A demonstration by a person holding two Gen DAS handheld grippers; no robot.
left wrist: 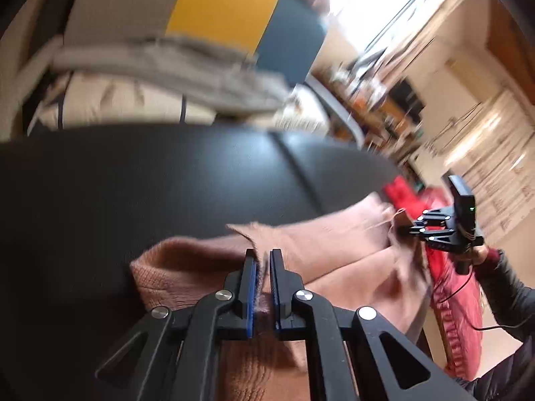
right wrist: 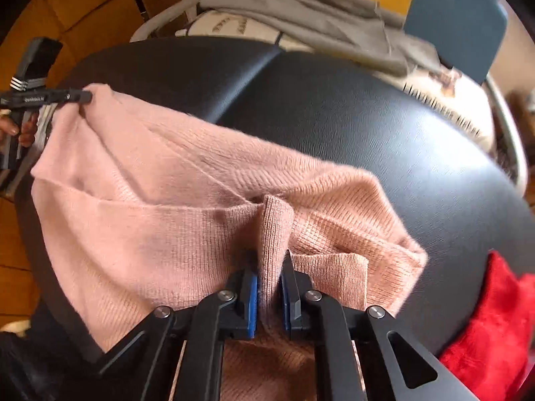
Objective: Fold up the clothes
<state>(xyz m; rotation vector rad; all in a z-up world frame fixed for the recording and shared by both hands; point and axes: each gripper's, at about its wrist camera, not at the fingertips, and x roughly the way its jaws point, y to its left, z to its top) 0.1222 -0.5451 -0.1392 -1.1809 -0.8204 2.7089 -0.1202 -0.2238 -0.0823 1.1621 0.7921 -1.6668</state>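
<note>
A pink knitted sweater (right wrist: pixel 174 207) lies crumpled on the black padded table (right wrist: pixel 367 123). In the left wrist view my left gripper (left wrist: pixel 263 257) is shut on an edge of the pink sweater (left wrist: pixel 321 244), with fabric pinched between the blue pads. My right gripper (right wrist: pixel 271 260) is shut on a raised fold of the same sweater. Each gripper shows in the other's view, holding opposite ends of the sweater: the right gripper (left wrist: pixel 406 229) at the right, the left gripper (right wrist: pixel 87 97) at the upper left.
A red garment (right wrist: pixel 495 320) hangs off the table's near right edge. Grey and cream clothes (right wrist: pixel 301 10) are piled behind the table, with yellow and blue panels behind them. A person's dark sleeve (left wrist: pixel 508 294) is at the right. Wooden floor (right wrist: pixel 83 3) lies to the left.
</note>
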